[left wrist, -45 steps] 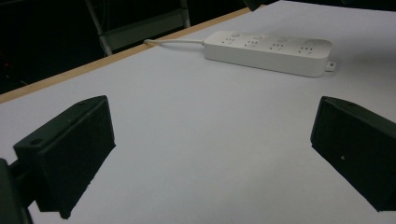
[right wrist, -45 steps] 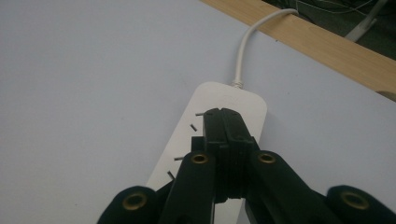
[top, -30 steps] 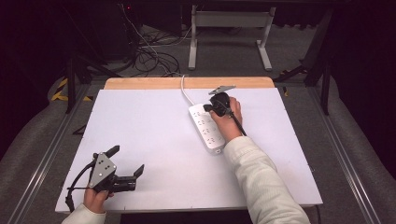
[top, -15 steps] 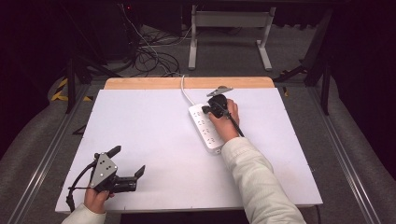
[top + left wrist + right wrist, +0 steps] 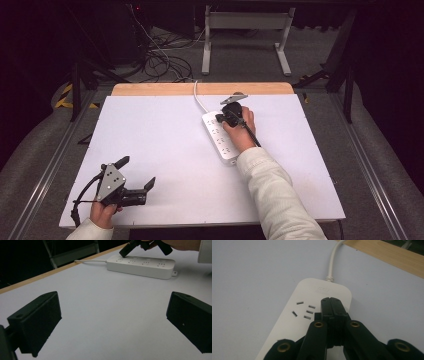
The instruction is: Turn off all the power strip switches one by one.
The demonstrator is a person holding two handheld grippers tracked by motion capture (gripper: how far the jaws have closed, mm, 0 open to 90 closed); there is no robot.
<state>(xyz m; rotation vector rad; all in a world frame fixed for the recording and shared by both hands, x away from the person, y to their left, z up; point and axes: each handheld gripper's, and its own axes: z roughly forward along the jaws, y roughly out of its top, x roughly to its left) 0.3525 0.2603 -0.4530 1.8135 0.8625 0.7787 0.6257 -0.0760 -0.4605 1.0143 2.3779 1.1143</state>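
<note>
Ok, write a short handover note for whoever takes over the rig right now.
Right gripper: jaws shut with nothing between them, tip down on the cable end of the power strip, beside the end socket; probably pressing a switch there, though no switch can be made out.
Left gripper: jaws open, holding nothing, at the near left corner of the table, well away from the strip.
Power strip: lies flat right of the table's middle, its cable running off the far edge.
Done: right gripper has reached the strip.
Left: whether the press has taken effect cannot be told; check, then lift the right gripper away.
</note>
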